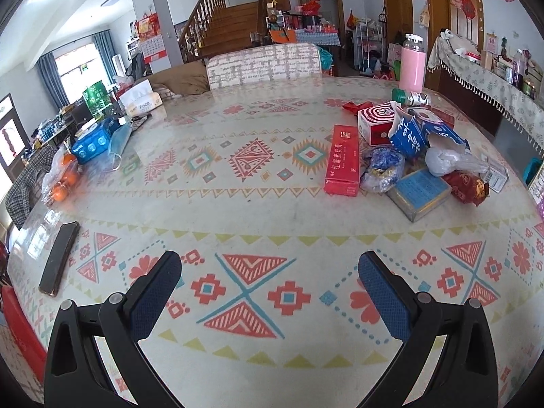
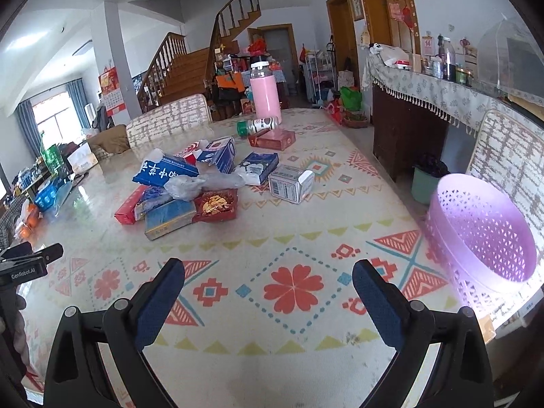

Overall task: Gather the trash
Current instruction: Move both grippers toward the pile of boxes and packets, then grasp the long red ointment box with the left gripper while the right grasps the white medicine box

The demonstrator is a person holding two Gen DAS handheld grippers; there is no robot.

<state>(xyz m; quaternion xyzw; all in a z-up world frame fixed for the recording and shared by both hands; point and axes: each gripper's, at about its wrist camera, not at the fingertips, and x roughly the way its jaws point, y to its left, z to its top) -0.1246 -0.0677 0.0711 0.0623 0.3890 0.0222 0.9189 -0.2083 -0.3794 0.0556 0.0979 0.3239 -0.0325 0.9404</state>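
- The left tongs [image 1: 270, 272] fill the bottom of the left wrist view, their blue-padded fingers [image 1: 156, 292] spread wide apart with nothing between them, above the patterned counter [image 1: 238, 204].
- The right tongs [image 2: 268, 280] sit the same way at the bottom of the right wrist view, fingers well apart and holding nothing.
- The trash heap [image 2: 190, 183] lies left of centre in the right wrist view and at centre right in the left wrist view: a long red box [image 1: 343, 159], a torn blue-and-white carton [image 1: 413, 132], a crumpled clear plastic bag [image 1: 445, 161], a flat blue box [image 1: 420, 192] and a red wrapper [image 1: 467, 187], all touching or overlapping.
- A white carton [image 2: 290, 183] lies just right of the heap, apart from it.
- A pink bottle [image 2: 265, 97] stands upright at the far side of the counter, with a green-capped jar [image 2: 258, 125] lying on its side just in front.
- A purple perforated basket [image 2: 482, 234] stands at the right edge of the right wrist view, on the counter's edge.
- A dark phone [image 1: 59, 258] lies flat at the lower left of the left wrist view.
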